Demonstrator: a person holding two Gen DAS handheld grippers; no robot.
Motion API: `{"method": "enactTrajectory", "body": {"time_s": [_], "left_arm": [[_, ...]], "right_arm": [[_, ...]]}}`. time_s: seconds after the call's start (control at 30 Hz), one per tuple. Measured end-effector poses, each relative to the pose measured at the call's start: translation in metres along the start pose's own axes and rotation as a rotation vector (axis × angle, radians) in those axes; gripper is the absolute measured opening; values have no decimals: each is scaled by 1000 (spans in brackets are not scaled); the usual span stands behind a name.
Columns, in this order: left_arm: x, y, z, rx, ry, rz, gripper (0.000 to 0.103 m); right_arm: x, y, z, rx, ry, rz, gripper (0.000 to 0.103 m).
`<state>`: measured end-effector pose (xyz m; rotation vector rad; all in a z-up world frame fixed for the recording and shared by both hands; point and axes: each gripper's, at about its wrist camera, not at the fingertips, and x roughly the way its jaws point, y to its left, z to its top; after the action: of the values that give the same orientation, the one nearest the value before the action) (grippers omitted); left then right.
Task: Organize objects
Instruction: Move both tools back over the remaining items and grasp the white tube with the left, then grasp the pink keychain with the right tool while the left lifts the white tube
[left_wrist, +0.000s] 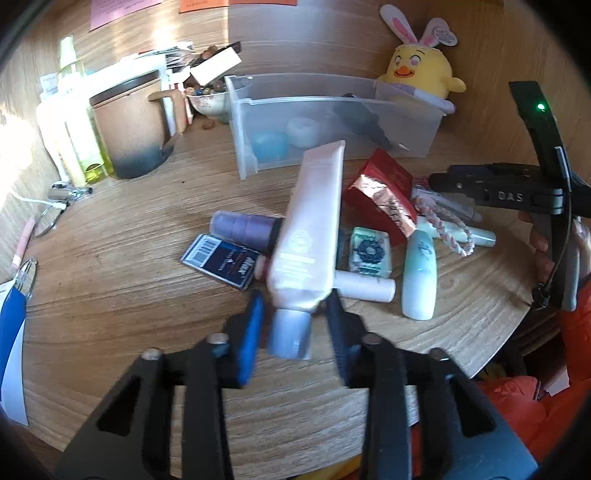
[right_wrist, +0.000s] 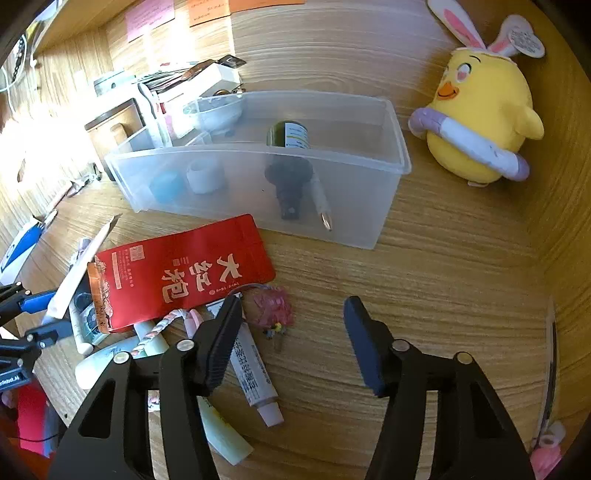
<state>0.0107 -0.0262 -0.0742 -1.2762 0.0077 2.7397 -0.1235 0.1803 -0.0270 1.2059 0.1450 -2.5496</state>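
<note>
Gripping a glossy pink tube (left_wrist: 310, 229) — left gripper (left_wrist: 295, 325); right gripper (right_wrist: 291, 339) jaws wide, empty.

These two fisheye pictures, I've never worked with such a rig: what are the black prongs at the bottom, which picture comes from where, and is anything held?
There is no robot arm. A person holds a two-finger gripper in each hand, and a camera on each looks forward along its fingers. The prongs are those fingers.

The left wrist view shows the left gripper shut on a pale pink tube near its silver cap. The right wrist view shows the right gripper open over the wooden desk, holding nothing.

On the desk lie a red foil pouch, a small white tube and other toiletries. Behind them stands a clear plastic bin with a dark bottle inside, and a yellow chick plush beside it.
</note>
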Motion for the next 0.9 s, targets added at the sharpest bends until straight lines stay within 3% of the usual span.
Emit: {"method": "enactTrajectory", "body": {"time_s": [0.1, 0.37, 0.47, 0.9], "left_arm": [[-3, -2, 0, 12, -17, 2, 22], [-20, 0, 6, 12, -72, 13, 21], [-29, -1, 10, 15, -105, 14, 21], [-46, -5, 35, 2, -202, 18, 21]], "right_arm": [[2, 0, 2, -7, 7, -7, 39], [12, 4, 0, -44, 19, -18, 31], [13, 10, 1, -76, 10, -15, 19], [-7, 4, 8, -37, -55, -23, 9]]}}
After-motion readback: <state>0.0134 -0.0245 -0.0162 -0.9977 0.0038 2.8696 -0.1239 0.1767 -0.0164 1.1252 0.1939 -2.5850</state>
